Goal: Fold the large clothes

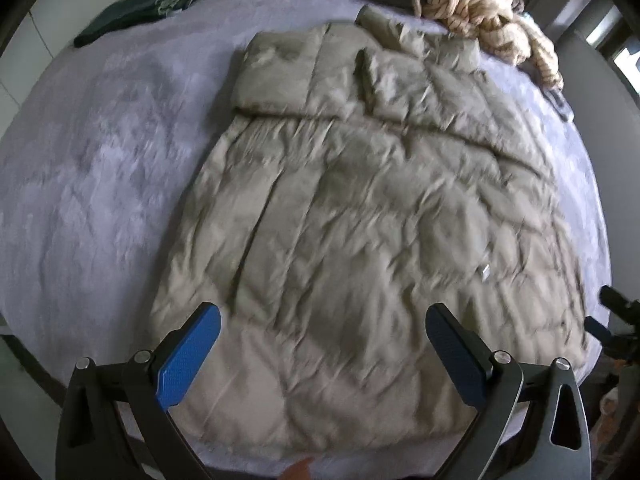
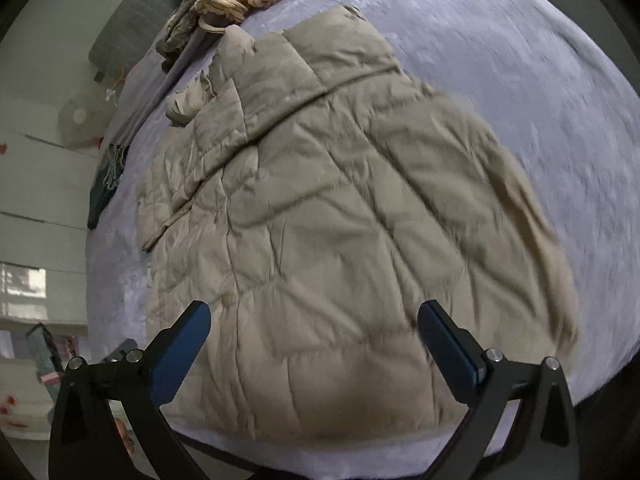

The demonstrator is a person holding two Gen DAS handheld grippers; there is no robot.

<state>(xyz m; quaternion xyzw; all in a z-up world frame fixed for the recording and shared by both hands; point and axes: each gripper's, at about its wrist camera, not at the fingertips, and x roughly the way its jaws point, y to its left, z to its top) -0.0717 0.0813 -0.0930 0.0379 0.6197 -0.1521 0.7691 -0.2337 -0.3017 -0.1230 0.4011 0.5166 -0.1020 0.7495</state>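
Tongs count two, left tongs (image 1: 323, 344) and right tongs (image 2: 314, 340), both spread wide and empty above one quilted beige coat (image 1: 360, 220) filling mid-frame on one lilac bed (image 1: 100, 160).

The quilted coat (image 1: 360, 216) is a dull khaki-beige all over, its stitching crossing it in a loose grid of darker seam lines, with one small pale silvery tag (image 1: 485, 271) toward its right side. Under the coat, the bedcover (image 1: 100, 168) is a soft lavender-grey, mottled lighter and darker (a plush nap, by the look of it). Beyond the coat's far end lies a chunky cream-and-tan knit (image 1: 484, 12); off the coat's far left corner, a dark green cloth (image 1: 132, 16) with a pale fringe. Both grippers, left (image 1: 323, 354) and right (image 2: 314, 350), are black with blue finger pads (image 1: 188, 356)
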